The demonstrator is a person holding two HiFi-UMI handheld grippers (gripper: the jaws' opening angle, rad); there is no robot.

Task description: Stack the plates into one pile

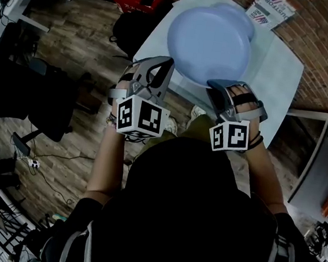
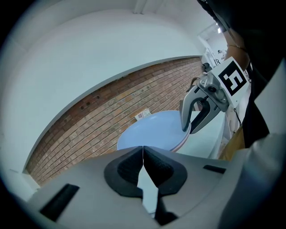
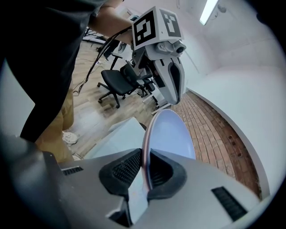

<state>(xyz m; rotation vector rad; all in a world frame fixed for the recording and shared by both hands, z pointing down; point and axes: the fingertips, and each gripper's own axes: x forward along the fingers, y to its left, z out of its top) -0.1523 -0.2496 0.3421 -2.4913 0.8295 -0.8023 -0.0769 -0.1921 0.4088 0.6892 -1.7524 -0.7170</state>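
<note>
**While the right claw bites a plate rim, the left one is shut on nothing**

Where the right gripper (image 3: 145,166) meets the plate (image 1: 207,41), its ribbed black pads are clamped on the thin near rim; seen edge-on there, that rim is a pale, pinkish line. The plate is round, smooth and pale blue, with a shallow matte face; it lies over the white table (image 1: 278,70), whose top is flat and plain. A second plate (image 1: 242,15) of the same blue shows as a crescent past its far edge; whether the two touch I cannot tell. The left gripper (image 2: 143,152) hangs beside the plate's near-left rim, its pads pressed tip to tip with nothing between them. Rough red brickwork (image 2: 111,112) runs beyond the table.
</note>
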